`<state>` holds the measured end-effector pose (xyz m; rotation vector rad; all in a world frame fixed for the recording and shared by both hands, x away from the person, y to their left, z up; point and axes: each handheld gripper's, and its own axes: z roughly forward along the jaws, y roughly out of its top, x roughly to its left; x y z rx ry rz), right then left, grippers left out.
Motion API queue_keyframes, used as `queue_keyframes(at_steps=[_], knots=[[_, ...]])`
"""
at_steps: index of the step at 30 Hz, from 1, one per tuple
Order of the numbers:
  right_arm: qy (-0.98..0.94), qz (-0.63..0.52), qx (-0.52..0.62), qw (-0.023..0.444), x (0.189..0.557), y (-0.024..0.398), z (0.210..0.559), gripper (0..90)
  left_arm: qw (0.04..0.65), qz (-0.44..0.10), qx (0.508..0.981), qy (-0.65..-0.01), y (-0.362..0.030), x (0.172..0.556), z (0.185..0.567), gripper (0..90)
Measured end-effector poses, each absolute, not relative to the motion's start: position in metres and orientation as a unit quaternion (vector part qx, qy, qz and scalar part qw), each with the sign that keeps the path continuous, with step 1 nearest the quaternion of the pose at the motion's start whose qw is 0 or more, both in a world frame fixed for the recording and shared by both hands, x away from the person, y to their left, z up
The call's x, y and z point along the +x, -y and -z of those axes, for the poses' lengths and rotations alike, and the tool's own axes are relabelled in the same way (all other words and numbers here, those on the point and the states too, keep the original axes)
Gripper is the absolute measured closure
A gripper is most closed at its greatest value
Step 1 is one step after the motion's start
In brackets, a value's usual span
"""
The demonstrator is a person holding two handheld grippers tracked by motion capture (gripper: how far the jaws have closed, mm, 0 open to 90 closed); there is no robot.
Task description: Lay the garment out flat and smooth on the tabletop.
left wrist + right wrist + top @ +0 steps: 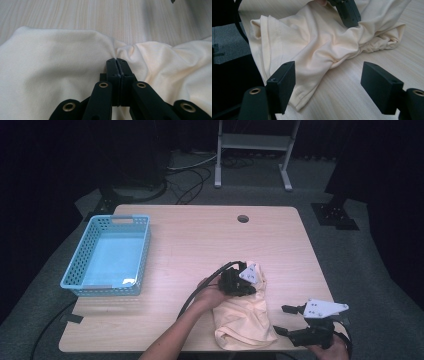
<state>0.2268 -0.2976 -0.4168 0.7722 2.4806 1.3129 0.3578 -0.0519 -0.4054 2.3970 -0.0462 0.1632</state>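
Note:
A cream-coloured garment (242,317) lies crumpled near the front edge of the wooden table (200,240). My left gripper (253,289) rests on its far end, with the jaws shut on a fold of the cloth (50,62); in the left gripper view the gripper (116,61) pinches the fabric at its tips. The right gripper view shows that same left gripper (350,21) pressing into the bunched garment (312,42). My right gripper (281,320) sits just right of the garment at the table's front right, open, nothing between its jaws (329,82).
A light blue plastic basket (145,250) stands at the table's left side. A round cable hole (243,218) sits near the far edge. A white stand (252,142) is on the floor beyond the table.

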Motion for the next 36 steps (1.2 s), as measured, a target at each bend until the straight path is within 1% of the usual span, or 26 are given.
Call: queue_keyframes(at_steps=[9,22,36], knots=[[-0.847,-0.447,0.263,0.116,0.226,0.297,0.417,27.3,0.375,-0.056,0.925,0.027,0.045,0.353,0.397,89.6],[-0.846,-0.448,0.265,0.115,0.226,0.296,0.418,27.3,0.386,-0.04,0.921,0.018,0.033,0.353,0.394,89.6],[-0.846,-0.449,0.264,0.113,0.226,0.295,0.417,27.3,0.406,-0.042,0.913,0.007,0.007,0.347,0.382,89.6]])
